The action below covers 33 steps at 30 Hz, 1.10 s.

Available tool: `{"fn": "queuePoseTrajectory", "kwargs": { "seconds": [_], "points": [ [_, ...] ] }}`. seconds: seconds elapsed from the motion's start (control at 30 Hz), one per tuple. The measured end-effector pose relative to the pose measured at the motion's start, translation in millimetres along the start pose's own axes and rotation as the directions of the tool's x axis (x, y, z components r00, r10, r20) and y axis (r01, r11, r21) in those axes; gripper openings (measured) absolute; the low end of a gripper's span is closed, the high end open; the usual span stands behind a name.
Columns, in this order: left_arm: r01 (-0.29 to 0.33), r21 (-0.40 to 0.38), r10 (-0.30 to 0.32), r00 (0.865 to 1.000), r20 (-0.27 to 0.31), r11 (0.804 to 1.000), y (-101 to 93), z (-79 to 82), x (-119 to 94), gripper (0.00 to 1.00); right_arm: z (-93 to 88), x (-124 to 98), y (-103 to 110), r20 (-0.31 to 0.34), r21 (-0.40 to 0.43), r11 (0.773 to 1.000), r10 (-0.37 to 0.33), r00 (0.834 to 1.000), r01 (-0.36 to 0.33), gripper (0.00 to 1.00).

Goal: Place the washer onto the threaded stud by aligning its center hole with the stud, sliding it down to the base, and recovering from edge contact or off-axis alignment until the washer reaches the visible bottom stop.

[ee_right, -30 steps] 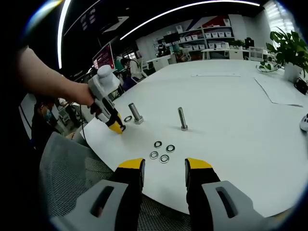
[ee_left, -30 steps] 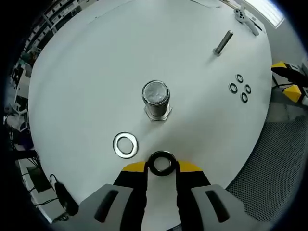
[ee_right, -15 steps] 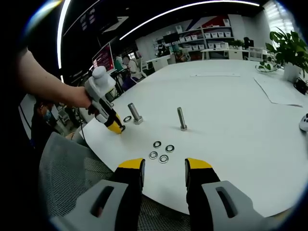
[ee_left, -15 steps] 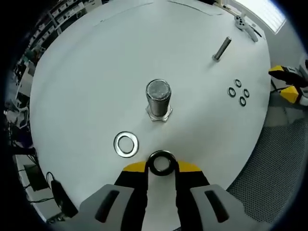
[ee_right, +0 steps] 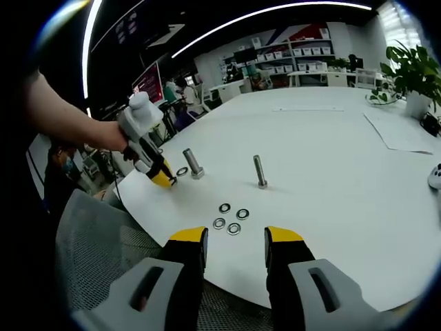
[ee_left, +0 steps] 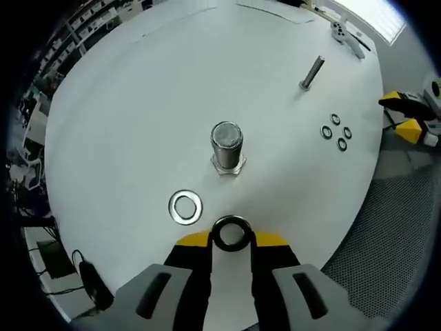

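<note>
My left gripper (ee_left: 231, 238) pinches the washer (ee_left: 231, 233) flat, hole clear, to drop over the stud (ee_left: 227, 147) at twelve o'clock; my right gripper (ee_right: 236, 238) waits open.

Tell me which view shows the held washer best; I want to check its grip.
The left gripper view: the washer sits close up, clamped between the left tongs, hole facing the camera, short of the stud. In the right gripper view the left tongs are far off and the washer is too small to make out.
</note>
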State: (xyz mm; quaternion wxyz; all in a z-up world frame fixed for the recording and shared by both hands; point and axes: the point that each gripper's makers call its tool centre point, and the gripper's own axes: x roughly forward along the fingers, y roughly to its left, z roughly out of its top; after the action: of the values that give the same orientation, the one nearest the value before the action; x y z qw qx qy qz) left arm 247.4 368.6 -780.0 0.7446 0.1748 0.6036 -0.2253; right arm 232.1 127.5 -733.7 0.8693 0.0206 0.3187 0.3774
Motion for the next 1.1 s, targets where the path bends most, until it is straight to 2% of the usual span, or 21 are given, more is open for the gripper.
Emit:
{"fn": "queuePoseTrajectory", "kwargs": {
  "seconds": [0.2,0.37,0.6,0.73,0.87,1.1],
  "points": [
    [0.006,0.032,-0.006,1.000,0.002,0.999,-2.4,5.6,-15,0.19,-0.2,0,0,-0.002,-0.003,1.000,-0.001,1.000,0.001,0.35],
    [0.007,0.031,-0.008,1.000,0.027,0.999,-1.5,16.1,-31,0.19,-0.4,0,-1,-0.004,-0.003,1.000,-0.002,1.000,0.002,0.35],
    [0.021,0.064,-0.025,0.998,0.053,0.998,-6.0,40.9,-48,0.19,-0.4,0,-1,-0.003,-0.006,1.000,-0.005,1.000,0.005,0.34],
    [0.028,0.055,-0.032,0.996,0.081,0.998,-6.7,54.2,-54,0.19,0.5,0,-1,0.003,-0.011,1.000,-0.007,1.000,0.007,0.34],
    [0.025,0.071,-0.032,0.995,0.093,0.997,-7.3,65.6,-53,0.19,1.4,0,-2,0.005,-0.011,1.000,-0.009,1.000,0.009,0.33],
    [0.021,0.090,-0.029,0.996,0.090,0.996,-3.2,72.9,-45,0.19,1.5,0,-3,0.004,-0.012,1.000,-0.011,1.000,0.011,0.33]
  ]
}}
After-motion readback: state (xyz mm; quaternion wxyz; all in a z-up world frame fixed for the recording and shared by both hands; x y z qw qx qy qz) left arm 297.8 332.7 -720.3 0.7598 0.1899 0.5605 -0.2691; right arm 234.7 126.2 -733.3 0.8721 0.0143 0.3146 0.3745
